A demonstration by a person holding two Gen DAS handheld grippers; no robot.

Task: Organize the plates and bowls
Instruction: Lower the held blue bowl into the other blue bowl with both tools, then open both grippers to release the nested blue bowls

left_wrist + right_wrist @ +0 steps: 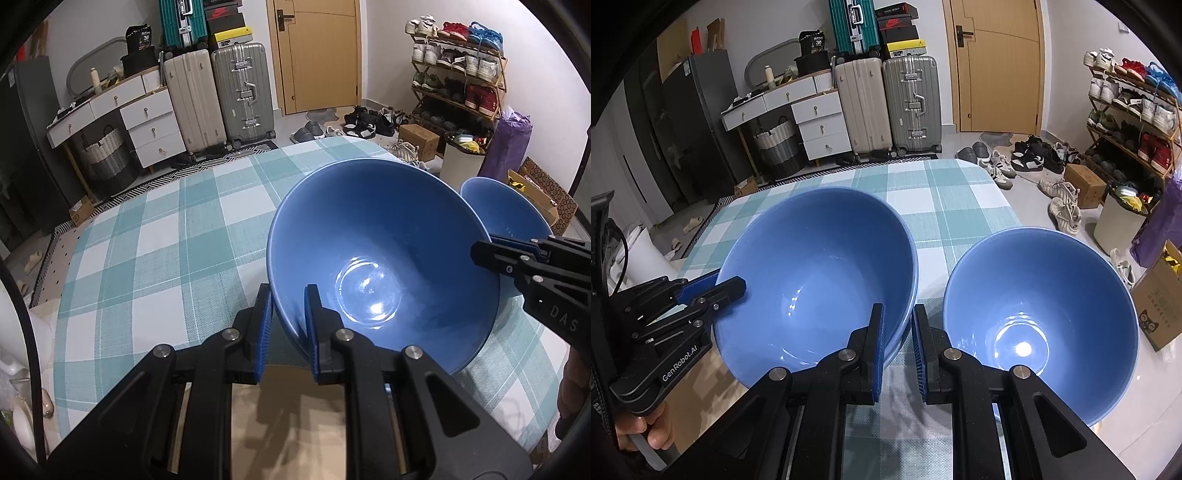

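"GenRobot.AI" is printed in white along the left hand-held gripper (733, 286), and "DAS" shows on the body of the right hand-held gripper (480, 254). A black bag on the dresser (798, 101) carries "36", and a red shoebox on top of the suitcases (886, 103) bears a Nike swoosh.

Two plain, glossy blue bowls sit on the counter (166, 240), which wears a teal and white check cloth. The large bowl (816, 280) tilts, its mouth facing up and toward the cameras; its underside is hidden, so whether it touches the cloth cannot be told. The left hand-held gripper is clamped on its near left rim, one pad inside and one outside. The right hand-held gripper pinches the bowl's right rim the same way, jaws narrow.

The small bowl (1039, 321) stands upright just right of the large one, by the counter's right edge, mouth up, a light glare in its bottom. Fingers (646, 432) wrap the left handle.
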